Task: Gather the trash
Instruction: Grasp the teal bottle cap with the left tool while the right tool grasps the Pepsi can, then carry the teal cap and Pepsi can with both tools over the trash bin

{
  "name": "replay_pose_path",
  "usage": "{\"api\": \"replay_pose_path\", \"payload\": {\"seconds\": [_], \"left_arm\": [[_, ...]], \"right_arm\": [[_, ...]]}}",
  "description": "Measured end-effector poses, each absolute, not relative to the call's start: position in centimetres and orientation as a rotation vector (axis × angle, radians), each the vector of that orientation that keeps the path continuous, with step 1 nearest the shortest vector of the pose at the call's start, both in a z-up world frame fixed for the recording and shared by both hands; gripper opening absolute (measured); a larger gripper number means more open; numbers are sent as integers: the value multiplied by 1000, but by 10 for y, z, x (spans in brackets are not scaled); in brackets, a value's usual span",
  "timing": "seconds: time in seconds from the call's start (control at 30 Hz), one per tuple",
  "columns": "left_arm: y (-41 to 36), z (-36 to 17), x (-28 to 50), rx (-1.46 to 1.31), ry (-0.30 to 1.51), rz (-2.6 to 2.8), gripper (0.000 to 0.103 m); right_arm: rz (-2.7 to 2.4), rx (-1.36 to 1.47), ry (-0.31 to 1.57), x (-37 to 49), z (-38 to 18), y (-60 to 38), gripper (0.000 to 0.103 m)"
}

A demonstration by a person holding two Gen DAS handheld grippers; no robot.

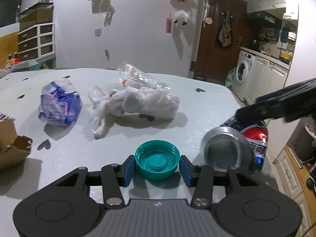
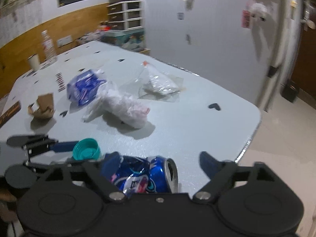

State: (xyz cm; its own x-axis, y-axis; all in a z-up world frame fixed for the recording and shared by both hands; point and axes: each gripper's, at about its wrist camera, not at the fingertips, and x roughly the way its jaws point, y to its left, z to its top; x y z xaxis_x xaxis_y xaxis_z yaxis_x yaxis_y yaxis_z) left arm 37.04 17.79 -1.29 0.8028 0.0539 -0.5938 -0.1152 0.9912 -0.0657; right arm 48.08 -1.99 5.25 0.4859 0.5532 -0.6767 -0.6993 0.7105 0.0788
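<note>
Gripping the round teal plastic cap (image 1: 157,160) low above the pale grey desk (image 1: 197,106), the left tool (image 1: 157,166) risked losing it sideways; the right tool (image 2: 161,165) stood released around the crushed blue can (image 2: 146,175), which could roll off the near edge.

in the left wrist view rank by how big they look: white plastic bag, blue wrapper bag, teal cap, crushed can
1. white plastic bag, widest by far
2. crushed can and blue wrapper bag, too alike to split; the can lies nearer the camera
3. teal cap, smallest though nearest
</note>
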Motion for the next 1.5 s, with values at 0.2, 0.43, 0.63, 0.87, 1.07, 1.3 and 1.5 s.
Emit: {"api": "replay_pose_path", "payload": {"seconds": [0.2, 0.43, 0.63, 0.87, 1.07, 1.3, 1.5], "left_arm": [[186, -12, 369, -112, 631, 110, 49], [187, -12, 368, -103, 634, 107, 49], [186, -13, 368, -94, 635, 102, 50], [186, -14, 371, -102, 627, 114, 57], [181, -15, 374, -66, 635, 121, 65], [184, -14, 372, -84, 628, 139, 50], [184, -8, 367, -99, 599, 132, 50]], "right_arm": [[730, -263, 806, 469, 57, -1, 103], [742, -368, 850, 461, 50, 23, 103], [697, -436, 912, 465, 40, 33, 100], [740, -451, 886, 455, 41, 32, 91], [737, -417, 860, 451, 41, 25, 89], [730, -373, 829, 447, 41, 17, 85], [724, -347, 795, 441, 42, 10, 84]]}}
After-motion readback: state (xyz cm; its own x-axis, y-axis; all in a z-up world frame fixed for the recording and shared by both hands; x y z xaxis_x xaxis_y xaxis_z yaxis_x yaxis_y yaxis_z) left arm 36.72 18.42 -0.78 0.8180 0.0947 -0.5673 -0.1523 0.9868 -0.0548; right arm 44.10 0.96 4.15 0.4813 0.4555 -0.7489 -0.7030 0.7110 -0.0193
